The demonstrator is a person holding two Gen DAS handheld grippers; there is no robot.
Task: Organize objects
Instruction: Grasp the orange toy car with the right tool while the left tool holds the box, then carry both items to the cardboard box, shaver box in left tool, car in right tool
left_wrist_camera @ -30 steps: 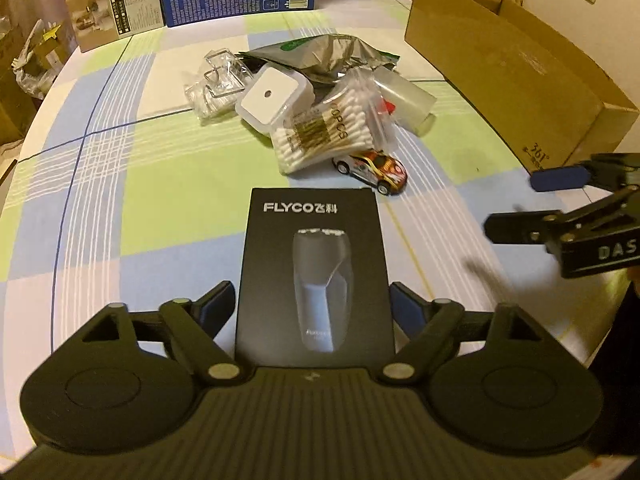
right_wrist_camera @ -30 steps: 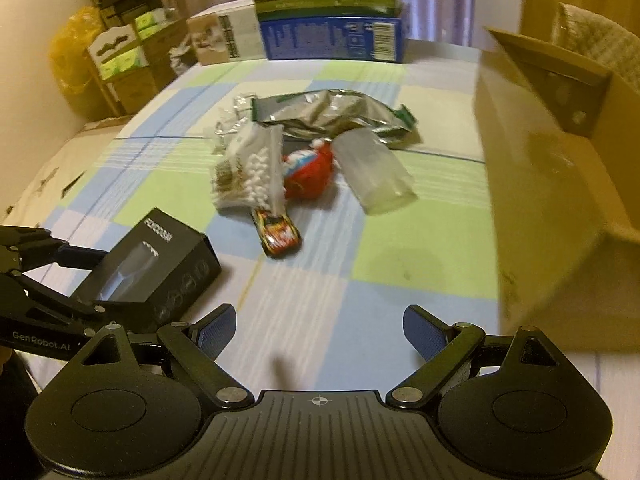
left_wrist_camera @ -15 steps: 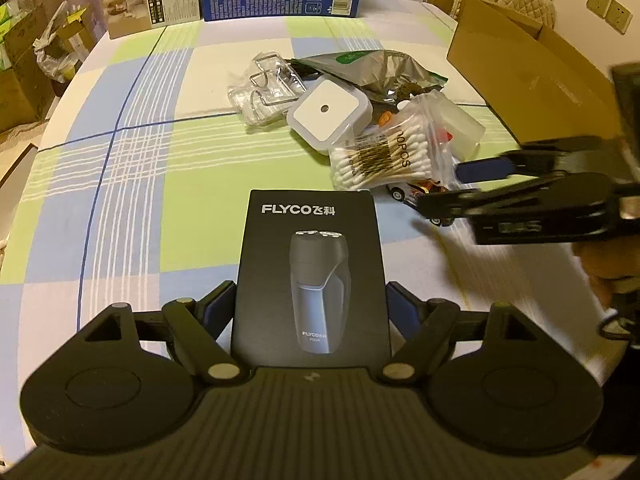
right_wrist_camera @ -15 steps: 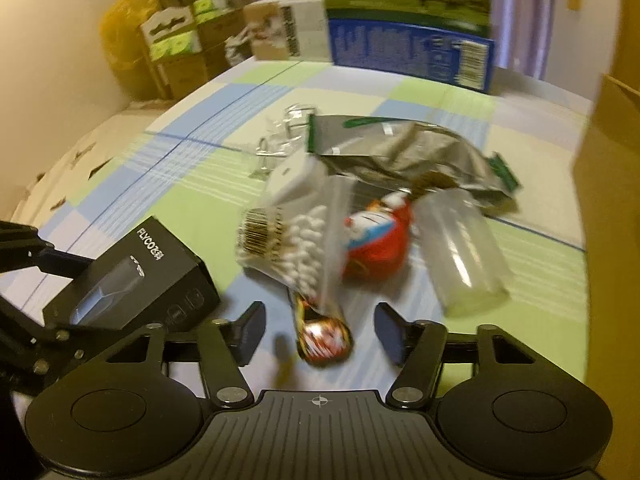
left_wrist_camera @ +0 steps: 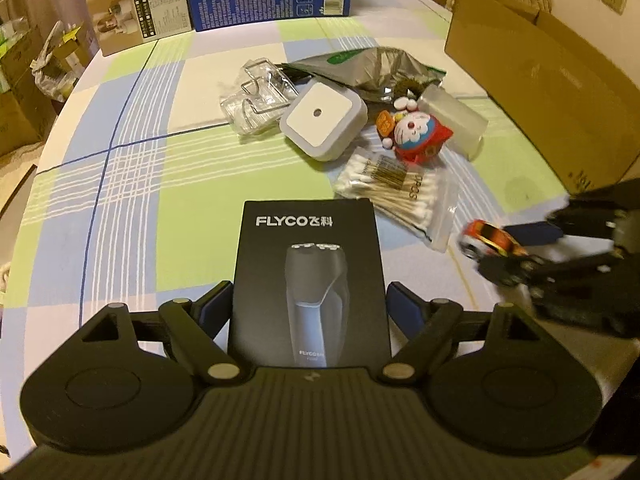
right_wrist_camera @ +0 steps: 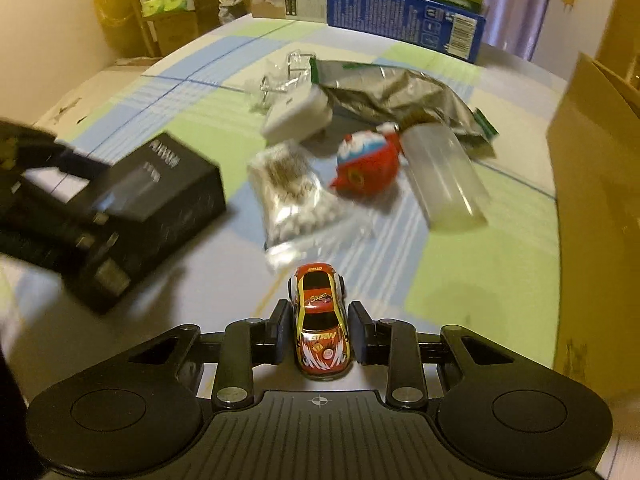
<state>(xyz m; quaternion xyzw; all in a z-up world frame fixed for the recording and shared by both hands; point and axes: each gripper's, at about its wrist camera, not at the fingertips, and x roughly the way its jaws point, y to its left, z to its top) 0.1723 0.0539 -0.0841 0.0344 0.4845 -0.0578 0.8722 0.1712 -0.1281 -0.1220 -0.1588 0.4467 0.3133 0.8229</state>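
A checked bench (left_wrist_camera: 132, 184) in green, blue and white is seen spread with household items, a large cardboard box (left_wrist_camera: 532, 80) standing at 2 o'clock in the left wrist view. A black FLYCO shaver box (left_wrist_camera: 310, 284) is gripped at 6 o'clock by the left tongs (left_wrist_camera: 310, 314), the fingers pressed against both its sides. At the centre of the bench a crumpled silver foil bag (left_wrist_camera: 376, 68) is shown beside clear plastic packaging (left_wrist_camera: 258, 98), a frosted plastic container (left_wrist_camera: 456, 120) and a white square night light (left_wrist_camera: 322, 120). A bag of cotton swabs (left_wrist_camera: 396, 192) is laid just below the night light, near a red Doraemon figure (left_wrist_camera: 420, 136). A small red and yellow toy car (right_wrist_camera: 320, 320) is clenched between the right tongs (right_wrist_camera: 320, 334) at 6 o'clock in the right wrist view, its nose pointing toward the pile; whether it is lifted clear of the bench cannot be told.
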